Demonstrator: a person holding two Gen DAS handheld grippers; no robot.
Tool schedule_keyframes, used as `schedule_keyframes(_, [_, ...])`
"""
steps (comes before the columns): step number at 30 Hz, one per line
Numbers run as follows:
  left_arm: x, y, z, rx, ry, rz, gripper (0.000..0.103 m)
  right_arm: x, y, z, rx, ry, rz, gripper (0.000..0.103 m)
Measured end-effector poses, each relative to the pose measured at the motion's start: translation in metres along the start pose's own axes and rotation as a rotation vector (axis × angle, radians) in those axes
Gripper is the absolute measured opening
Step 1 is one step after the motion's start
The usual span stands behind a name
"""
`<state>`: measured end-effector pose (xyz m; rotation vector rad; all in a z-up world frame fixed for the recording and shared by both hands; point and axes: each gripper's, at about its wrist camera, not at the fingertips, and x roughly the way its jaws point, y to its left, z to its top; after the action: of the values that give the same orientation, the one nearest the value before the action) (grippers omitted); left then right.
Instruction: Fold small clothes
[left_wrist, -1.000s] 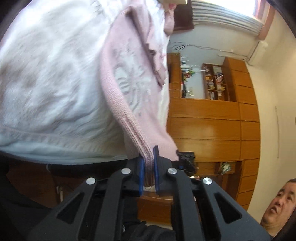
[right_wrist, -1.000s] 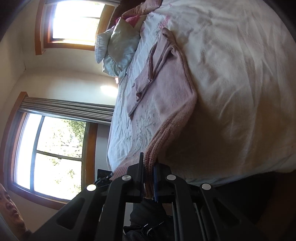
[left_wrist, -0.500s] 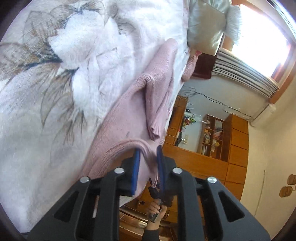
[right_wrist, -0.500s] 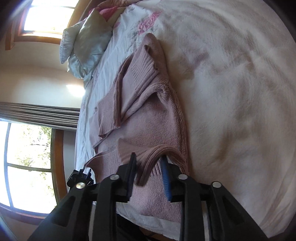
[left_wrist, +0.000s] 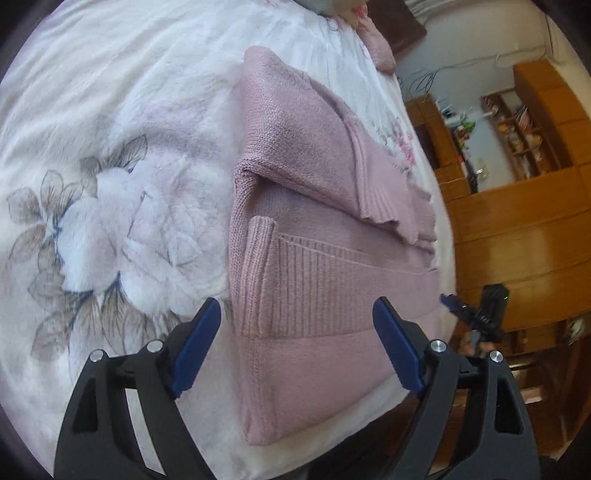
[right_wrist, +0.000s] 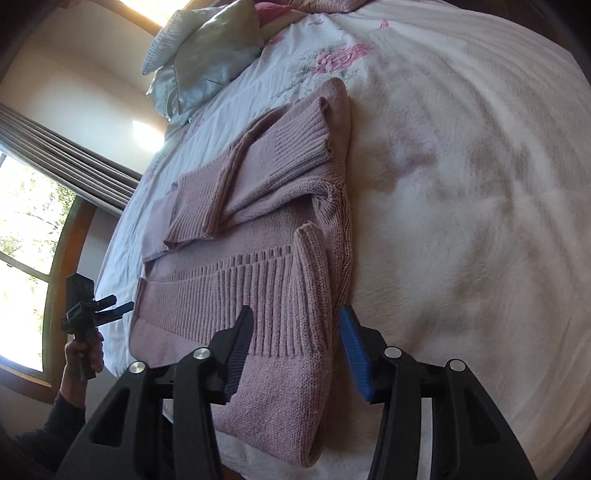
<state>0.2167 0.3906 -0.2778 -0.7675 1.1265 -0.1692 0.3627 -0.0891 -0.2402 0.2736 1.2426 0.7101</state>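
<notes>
pink sweater (right_wrist: 266, 295) folded; pillow (right_wrist: 207, 55) perhaps, right view only

I note a bed (left_wrist: 110, 110) under a white floral cover, a pale pillow (right_wrist: 207, 48) at its head, wooden cabinets (left_wrist: 517, 229) along one wall, and a bright curtained window (right_wrist: 22, 258).
</notes>
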Motion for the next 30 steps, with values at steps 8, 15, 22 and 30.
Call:
schedule_keyframes(8, [0.014,-0.029,0.0,0.19,-0.002,0.202,0.027,0.0,0.03,-0.009,-0.145,-0.024,-0.083,0.026])
schedule_keyframes(15, [0.021,-0.02,-0.008,0.204,0.009,0.233,0.05,0.008,0.033,-0.007,-0.166,0.008,-0.083,0.025])
schedule_keyframes(22, [0.024,-0.017,-0.008,0.185,-0.01,0.216,0.008,0.021,0.036,0.003,-0.192,0.033,-0.101,0.02])
schedule_keyframes(30, [-0.053,-0.03,-0.028,0.179,-0.235,-0.01,0.007,-0.051,0.064,-0.015,-0.239,-0.146,-0.075,0.009])
